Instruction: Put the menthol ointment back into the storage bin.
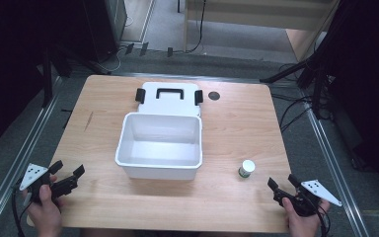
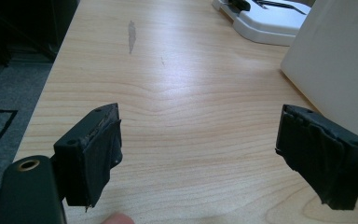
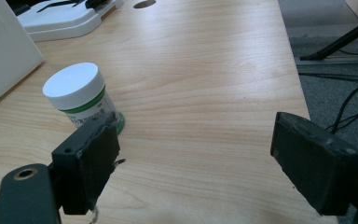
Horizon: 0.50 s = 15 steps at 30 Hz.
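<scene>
Both claws, left (image 2: pixel 198 154) and right (image 3: pixel 193 161), gape wide, holding nothing.

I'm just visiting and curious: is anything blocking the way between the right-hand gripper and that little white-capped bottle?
Nothing visible does. The right gripper sits open at the table's near edge, and only bare table lies between it and the small bottle, which stands upright beside the open white box.

A light wooden table (image 1: pixel 237 123) stands on grey carpet (image 1: pixel 325 163) amid black cables (image 1: pixel 296 106).
</scene>
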Each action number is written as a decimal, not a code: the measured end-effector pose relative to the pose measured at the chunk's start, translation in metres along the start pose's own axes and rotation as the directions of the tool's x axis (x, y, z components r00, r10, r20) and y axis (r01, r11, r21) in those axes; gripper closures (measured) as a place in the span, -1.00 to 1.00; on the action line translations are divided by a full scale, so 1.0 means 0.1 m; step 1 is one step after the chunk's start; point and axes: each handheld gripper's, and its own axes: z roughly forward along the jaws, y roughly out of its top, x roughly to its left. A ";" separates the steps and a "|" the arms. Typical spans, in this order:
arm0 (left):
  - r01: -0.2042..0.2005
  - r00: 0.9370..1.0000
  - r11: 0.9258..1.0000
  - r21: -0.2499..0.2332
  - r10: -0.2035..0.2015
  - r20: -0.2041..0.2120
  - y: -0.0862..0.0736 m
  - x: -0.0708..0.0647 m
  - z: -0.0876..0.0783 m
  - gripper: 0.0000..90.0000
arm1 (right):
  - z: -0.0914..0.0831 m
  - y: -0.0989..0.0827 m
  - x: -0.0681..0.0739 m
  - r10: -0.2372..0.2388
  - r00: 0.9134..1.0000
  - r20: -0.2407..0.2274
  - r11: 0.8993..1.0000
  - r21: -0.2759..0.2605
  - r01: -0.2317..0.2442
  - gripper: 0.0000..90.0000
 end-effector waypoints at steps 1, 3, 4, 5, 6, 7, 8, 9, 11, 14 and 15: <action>0.000 1.000 1.000 0.000 0.000 0.000 0.00 0.00 0.00 -0.67 | 0.00 0.00 0.00 0.000 1.000 0.000 1.000 0.000 0.000 -0.65; -0.009 1.000 1.000 -0.004 0.009 -0.003 0.00 0.00 0.00 -0.67 | 0.01 0.00 0.01 -0.005 1.000 0.002 1.000 0.004 0.005 -0.63; -0.009 1.000 1.000 -0.007 0.009 -0.001 0.00 0.00 0.00 -0.67 | 0.01 0.00 0.01 -0.008 1.000 0.004 1.000 0.005 0.008 -0.62; -0.011 1.000 1.000 -0.010 0.011 -0.001 0.00 0.00 0.00 -0.67 | 0.01 0.00 0.01 -0.011 1.000 0.009 1.000 0.005 0.011 -0.61; -0.011 1.000 1.000 -0.010 0.011 -0.001 0.00 0.00 0.00 -0.67 | 0.01 0.00 0.01 -0.011 1.000 0.009 1.000 0.005 0.011 -0.61; -0.009 1.000 1.000 -0.013 0.009 0.002 0.00 0.00 -0.01 -0.67 | 0.01 0.00 0.02 -0.013 1.000 0.016 1.000 0.006 0.013 -0.60; -0.009 1.000 1.000 -0.017 0.009 0.004 0.00 0.00 -0.01 -0.67 | 0.03 0.01 0.02 -0.018 1.000 0.020 1.000 0.018 0.017 -0.60; -0.008 1.000 1.000 -0.018 0.008 0.004 0.00 0.00 -0.01 -0.67 | 0.03 0.01 0.03 -0.019 1.000 0.021 1.000 0.022 0.018 -0.59; -0.007 1.000 1.000 -0.018 0.007 0.003 0.00 0.00 -0.01 -0.67 | 0.03 0.01 0.03 -0.020 1.000 0.022 0.999 0.030 0.020 -0.59; 0.000 1.000 1.000 -0.028 0.000 0.004 -0.01 0.01 -0.02 -0.67 | 0.05 0.02 0.04 -0.064 0.998 0.014 0.994 0.086 0.062 -0.53; 0.000 1.000 1.000 -0.030 0.000 0.002 -0.01 0.01 -0.02 -0.67 | 0.05 0.02 0.04 -0.064 0.998 0.014 0.994 0.086 0.062 -0.53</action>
